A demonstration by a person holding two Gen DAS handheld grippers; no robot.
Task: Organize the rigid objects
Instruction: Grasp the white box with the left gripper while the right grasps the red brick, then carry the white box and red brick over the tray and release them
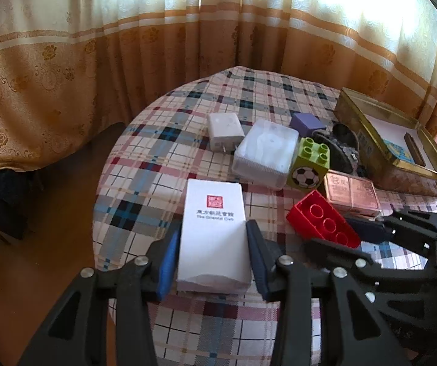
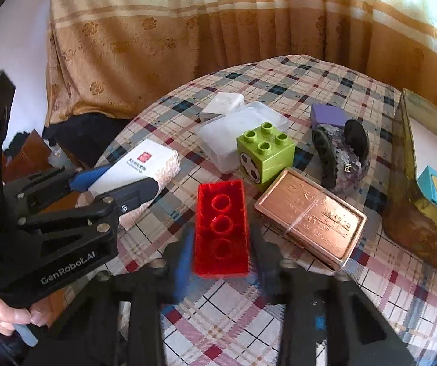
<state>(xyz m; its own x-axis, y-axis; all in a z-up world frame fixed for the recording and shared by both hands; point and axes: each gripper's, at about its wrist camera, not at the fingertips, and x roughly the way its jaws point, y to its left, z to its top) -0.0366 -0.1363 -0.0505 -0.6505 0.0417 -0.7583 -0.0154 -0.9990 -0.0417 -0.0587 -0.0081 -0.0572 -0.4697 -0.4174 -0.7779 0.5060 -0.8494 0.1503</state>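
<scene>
- On the plaid-covered tabletop (image 1: 279, 91), our left hand-held gripper (image 1: 212, 253) has its blue pads pressed to both long sides of the white card box (image 1: 212, 235), which it grasps near the left edge of the cloth.
- Our right hand-held gripper (image 2: 220, 259) straddles the red brick (image 2: 221, 228), which lies with its hollow underside up; its blurred fingers sit just beside the brick's sides, and we cannot tell whether they actually clamp it.
- Beyond the red brick stands the green brick (image 2: 264, 152) with a football print, touching the translucent plastic case (image 1: 264, 152).
- Just right of the red brick lies the copper-coloured tin (image 2: 310, 216).
- Farther back we see a white charger (image 1: 224, 131), a purple cube (image 1: 307, 123) and a sequinned dark shoe (image 2: 343, 155).
- At the right edge sits an open gold tin box (image 1: 401, 177).
</scene>
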